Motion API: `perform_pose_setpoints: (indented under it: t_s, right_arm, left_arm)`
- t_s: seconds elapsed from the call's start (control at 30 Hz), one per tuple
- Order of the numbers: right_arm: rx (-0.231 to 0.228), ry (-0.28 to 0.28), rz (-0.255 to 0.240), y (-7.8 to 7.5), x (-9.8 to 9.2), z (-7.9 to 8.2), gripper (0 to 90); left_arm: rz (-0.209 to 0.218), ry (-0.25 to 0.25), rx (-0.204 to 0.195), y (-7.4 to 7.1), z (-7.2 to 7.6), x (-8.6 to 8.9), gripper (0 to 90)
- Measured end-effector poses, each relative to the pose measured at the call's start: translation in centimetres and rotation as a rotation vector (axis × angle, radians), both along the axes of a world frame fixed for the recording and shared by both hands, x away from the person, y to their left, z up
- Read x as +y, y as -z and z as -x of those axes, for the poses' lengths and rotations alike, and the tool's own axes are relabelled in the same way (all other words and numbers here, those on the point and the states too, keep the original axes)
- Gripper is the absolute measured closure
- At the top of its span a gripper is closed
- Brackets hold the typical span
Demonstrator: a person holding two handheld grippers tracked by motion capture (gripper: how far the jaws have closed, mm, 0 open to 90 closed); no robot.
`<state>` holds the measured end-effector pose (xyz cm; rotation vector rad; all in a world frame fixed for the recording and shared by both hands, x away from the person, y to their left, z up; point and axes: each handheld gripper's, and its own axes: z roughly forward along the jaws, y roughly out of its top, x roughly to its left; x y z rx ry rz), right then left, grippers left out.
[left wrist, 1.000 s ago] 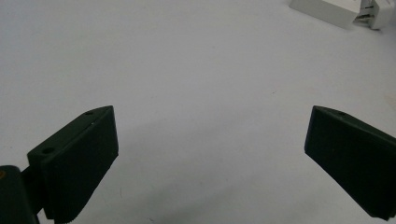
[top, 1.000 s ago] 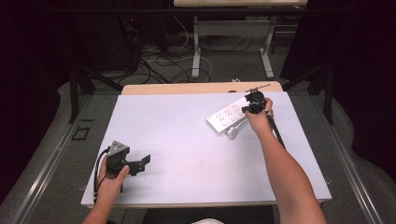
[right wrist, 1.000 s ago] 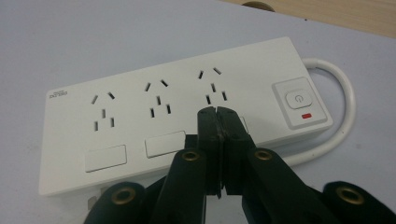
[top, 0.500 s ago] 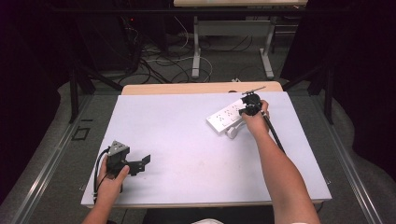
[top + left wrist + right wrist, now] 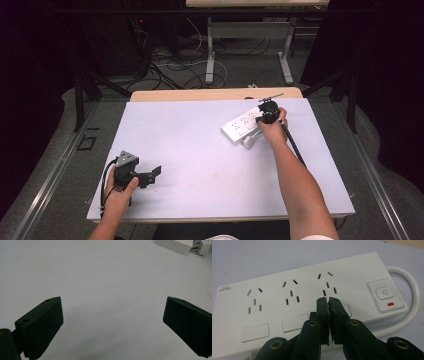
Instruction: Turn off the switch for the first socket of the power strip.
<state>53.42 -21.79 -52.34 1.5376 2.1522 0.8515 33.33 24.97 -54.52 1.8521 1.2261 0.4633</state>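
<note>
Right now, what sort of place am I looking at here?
Probably a lab or workshop set up for recording: a bare white table holding just a power strip, loose cables on the floor, and dark curtains around it.

Dark room, grey floor (image 5: 55, 165), cables (image 5: 165, 65) beneath a desk (image 5: 250, 4).

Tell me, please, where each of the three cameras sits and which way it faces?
High view: above the person's side, looking forward and down on the table; both forearms, left gripper, right gripper.
Left gripper view: between its open fingers, across bare table.
Right gripper view: over shut fingers, onto the power strip.
Shared: the power strip in all.
</note>
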Motion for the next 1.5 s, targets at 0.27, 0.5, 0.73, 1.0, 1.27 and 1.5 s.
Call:
perform_pose_setpoints:
  t_s: [0.27,0.5,0.73,1.0,1.27,1.5]
  right_arm:
    - [-0.017,-0.008,0.043,0.09,0.29,0.00,86.1]
    - [-0.017,-0.007,0.044,0.10,0.32,-0.01,86.2]
    - [-0.011,0.001,0.029,0.08,0.21,-0.04,86.5]
    - [-0.007,-0.003,0.029,0.09,0.14,-0.06,86.6]
    - [-0.004,-0.003,0.017,0.11,0.08,-0.07,86.8]
    - [0.009,0.006,-0.015,0.29,0.18,0.02,90.0]
  left_arm:
    - [0.001,0.001,-0.001,0.03,0.03,-0.10,2.8]
    - [0.000,0.002,0.001,0.00,0.05,-0.08,2.8]
    - [-0.002,0.004,0.000,-0.01,0.05,-0.08,2.8]
    - [0.001,0.004,-0.003,0.02,0.06,-0.11,2.9]
    - [-0.004,0.009,-0.001,0.01,0.05,-0.13,2.9]
    - [-0.006,0.009,-0.001,-0.03,0.10,-0.11,2.9]
